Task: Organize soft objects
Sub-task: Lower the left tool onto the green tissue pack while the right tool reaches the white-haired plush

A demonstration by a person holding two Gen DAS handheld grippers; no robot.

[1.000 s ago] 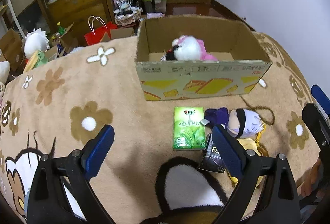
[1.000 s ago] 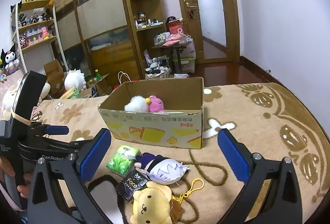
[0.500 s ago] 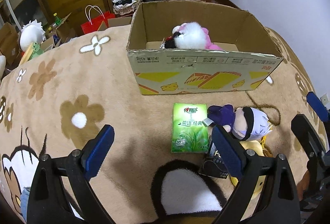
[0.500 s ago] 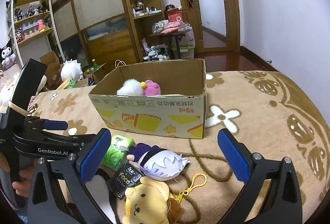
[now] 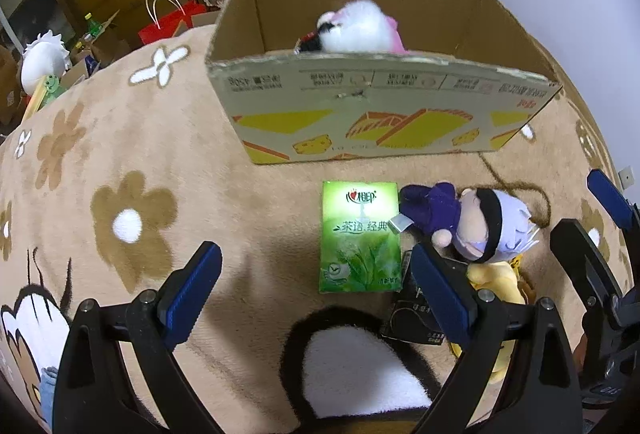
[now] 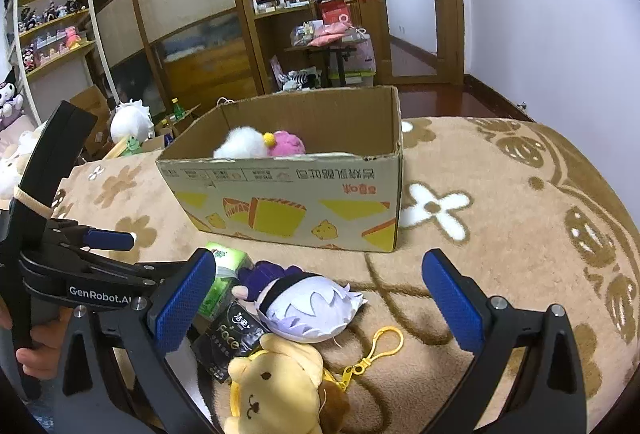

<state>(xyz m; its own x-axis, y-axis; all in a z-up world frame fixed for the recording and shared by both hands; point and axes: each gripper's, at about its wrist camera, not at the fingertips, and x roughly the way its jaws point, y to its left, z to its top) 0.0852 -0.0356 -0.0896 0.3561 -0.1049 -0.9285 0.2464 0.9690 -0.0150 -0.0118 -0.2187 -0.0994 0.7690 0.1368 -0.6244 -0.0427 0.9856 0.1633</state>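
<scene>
On the flowered blanket [image 5: 168, 154], left to right: a green tissue pack [image 5: 360, 238] printed "茶语·经典", a black "Face" packet [image 6: 230, 344], a purple-clad plush doll [image 6: 304, 304] and a yellow dog plush [image 6: 276, 390], before the cardboard box [image 6: 296, 202]. Left gripper [image 5: 316, 298], marked "GenRobot.AI", and right gripper [image 6: 316, 298] have jaws spread wide, holding nothing.

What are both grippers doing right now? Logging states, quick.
Left gripper: open, holding nothing.
Right gripper: open, holding nothing.
</scene>
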